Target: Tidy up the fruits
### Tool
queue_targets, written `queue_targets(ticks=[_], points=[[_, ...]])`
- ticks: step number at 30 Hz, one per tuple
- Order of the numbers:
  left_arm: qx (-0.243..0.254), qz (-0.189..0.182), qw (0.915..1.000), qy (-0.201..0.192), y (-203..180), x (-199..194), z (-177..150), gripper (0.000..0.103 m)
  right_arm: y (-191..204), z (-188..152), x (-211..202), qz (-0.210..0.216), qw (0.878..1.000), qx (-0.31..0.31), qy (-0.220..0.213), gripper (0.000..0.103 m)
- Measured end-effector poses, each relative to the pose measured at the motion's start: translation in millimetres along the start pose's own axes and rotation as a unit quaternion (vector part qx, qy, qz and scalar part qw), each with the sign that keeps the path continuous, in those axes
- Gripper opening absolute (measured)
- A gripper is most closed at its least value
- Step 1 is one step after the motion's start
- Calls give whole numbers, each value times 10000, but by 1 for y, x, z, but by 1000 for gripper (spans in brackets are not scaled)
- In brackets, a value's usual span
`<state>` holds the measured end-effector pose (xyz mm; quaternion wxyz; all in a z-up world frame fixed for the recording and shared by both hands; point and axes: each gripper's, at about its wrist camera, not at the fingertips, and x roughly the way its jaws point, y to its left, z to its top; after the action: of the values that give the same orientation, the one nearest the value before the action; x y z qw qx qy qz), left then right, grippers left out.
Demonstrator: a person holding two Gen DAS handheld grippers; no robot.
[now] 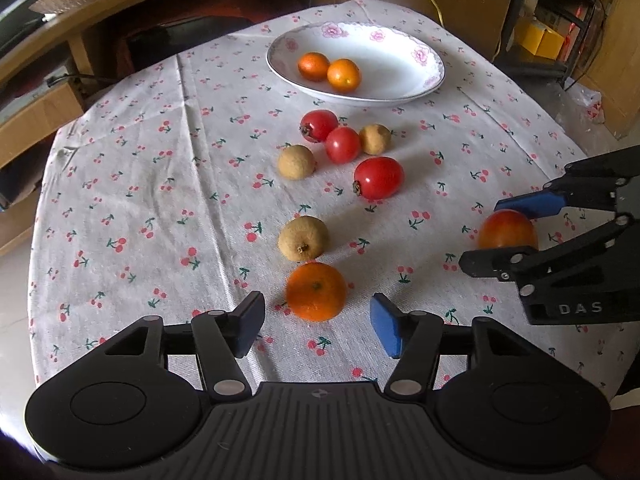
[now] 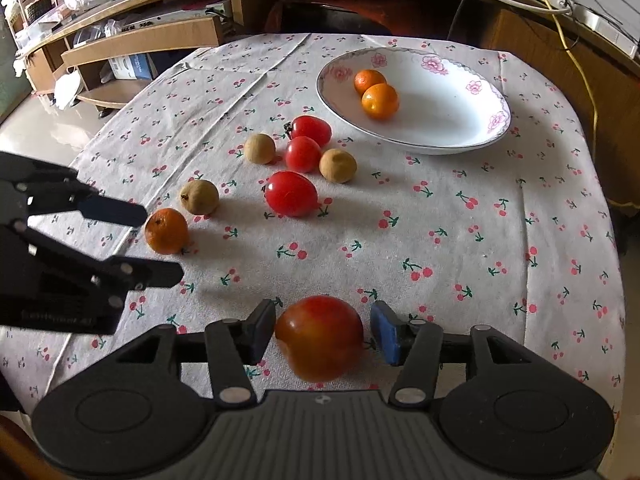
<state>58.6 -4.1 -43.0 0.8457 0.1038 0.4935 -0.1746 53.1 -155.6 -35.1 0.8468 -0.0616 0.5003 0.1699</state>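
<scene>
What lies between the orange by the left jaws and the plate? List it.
In the left wrist view, between the orange and the plate: three brown fruits, nearest one first, and three red tomatoes, all on the cloth.

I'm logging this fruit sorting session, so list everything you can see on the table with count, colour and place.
plate: one, white with pink flowers, far side of the table.
small oranges: two on the plate; a third on the cloth between the left gripper's fingers, untouched.
tomatoes: three, red, mid-table in front of the plate.
brown fruits: three, tan, among and beside the tomatoes.
red-orange fruit: one, between the right gripper's fingers.
tablecloth: one, white with cherry print.
left gripper: black, open.
right gripper: black; left pad at the fruit, right pad apart.
</scene>
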Motion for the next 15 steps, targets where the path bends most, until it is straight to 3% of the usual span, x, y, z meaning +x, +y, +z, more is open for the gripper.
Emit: queue_targets(ticks=[10,15], points=[[75,8,10000,37,-5,3,1,66,-7,-3,-2,107,9999,89,-16,51],[-33,-12,10000,72,-3,2,3,47,-3,-2,-2,54,10000,-25,20,50]])
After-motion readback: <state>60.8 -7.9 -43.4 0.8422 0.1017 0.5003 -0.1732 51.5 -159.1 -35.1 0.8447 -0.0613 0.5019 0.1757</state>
